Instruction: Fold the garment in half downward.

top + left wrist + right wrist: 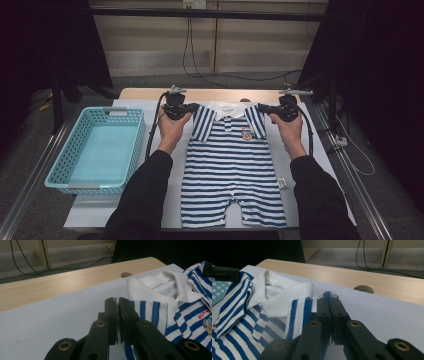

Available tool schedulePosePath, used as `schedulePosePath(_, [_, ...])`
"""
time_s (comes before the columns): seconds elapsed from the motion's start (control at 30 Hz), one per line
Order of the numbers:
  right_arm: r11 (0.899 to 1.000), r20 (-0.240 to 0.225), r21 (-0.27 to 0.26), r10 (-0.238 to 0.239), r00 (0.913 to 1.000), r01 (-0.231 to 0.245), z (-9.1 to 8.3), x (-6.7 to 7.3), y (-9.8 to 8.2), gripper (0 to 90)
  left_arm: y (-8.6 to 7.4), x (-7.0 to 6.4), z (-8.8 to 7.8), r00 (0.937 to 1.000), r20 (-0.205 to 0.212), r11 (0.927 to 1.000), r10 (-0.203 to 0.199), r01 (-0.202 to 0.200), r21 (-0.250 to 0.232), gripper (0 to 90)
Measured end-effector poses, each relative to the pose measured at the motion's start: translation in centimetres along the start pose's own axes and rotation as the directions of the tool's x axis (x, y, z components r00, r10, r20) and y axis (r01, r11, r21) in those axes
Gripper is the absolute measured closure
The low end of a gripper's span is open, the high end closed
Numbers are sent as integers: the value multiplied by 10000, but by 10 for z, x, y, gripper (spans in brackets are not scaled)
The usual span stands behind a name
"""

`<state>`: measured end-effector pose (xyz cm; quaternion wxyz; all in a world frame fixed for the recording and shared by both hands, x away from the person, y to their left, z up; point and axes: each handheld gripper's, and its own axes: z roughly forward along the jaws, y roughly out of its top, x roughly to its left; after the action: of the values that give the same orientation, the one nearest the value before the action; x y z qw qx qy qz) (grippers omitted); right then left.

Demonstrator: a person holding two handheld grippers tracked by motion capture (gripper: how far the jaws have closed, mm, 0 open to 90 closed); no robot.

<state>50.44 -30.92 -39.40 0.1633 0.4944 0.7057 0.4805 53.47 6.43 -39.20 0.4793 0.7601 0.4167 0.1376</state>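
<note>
Striped romper point(231, 170) lies flat on white sheet point(135, 107), beside basket point(95, 150). Left gripper point(192, 108) and right gripper point(263, 108) clamped on shoulder corners. Fabric likely light, limp, droops; shoulder seams suit lifting.

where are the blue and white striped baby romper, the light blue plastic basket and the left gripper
blue and white striped baby romper point(231, 170), high view, on its striped front
light blue plastic basket point(56, 172), high view, on its left wall
left gripper point(118, 305), left gripper view, between its jaw tips
</note>
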Motion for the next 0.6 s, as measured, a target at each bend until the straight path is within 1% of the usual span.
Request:
schedulePosePath(0.27, [9995, 23, -187, -237, 9997, 237, 0, 4, 14, 879, 4, 2, 0, 9999, -121, 9999, -65, 64, -86, 860])
schedulePosePath(0.5, [9991, 37, -338, -258, 9997, 259, 0, 6, 22, 879, 12, 4, -4, 9998, -177, 9997, -10, 6, -226, 860])
schedulePosePath(0.6, [9990, 76, -378, -236, 9997, 238, 0, 5, 24, 879, 18, 4, -5, 9998, -199, 9996, 80, -86, -282, 860])
